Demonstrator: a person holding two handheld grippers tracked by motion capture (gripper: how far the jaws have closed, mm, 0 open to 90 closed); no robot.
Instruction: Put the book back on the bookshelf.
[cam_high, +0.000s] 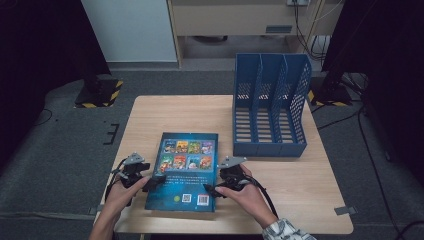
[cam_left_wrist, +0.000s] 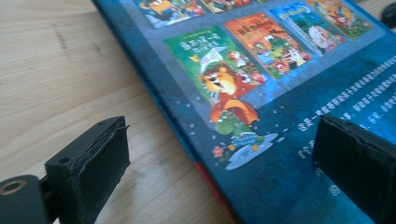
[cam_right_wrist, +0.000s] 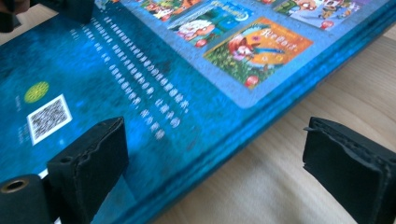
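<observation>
Both hands come in from the bottom edge of the high view, each carrying tongs: the left tongs at the left edge of the book, the right tongs at its right edge; both stand wide open with nothing gripped, one jaw over the cover and the other over bare wood, so each straddles an edge. The book lies flat, back cover up, on the near middle of the tabletop, well apart from nothing much save the blue file rack, which stands upright at the far right corner with its slots facing the person.

To do the step well, I judge that each pair should sink until the lower jaw slides under the board of the cover; the book sits flush on the wood, so a slight tilt of one side first would open a gap; closing both at once, evenly, would keep it from skating away; a pinch near the middle of each edge should stop it sagging or twisting.

Light wood, smooth and matte, makes up the surface; grey carpet lies around it; dark curtains hang at both sides; cables trail on the floor at the right; a pale cabinet and wall stand behind.
</observation>
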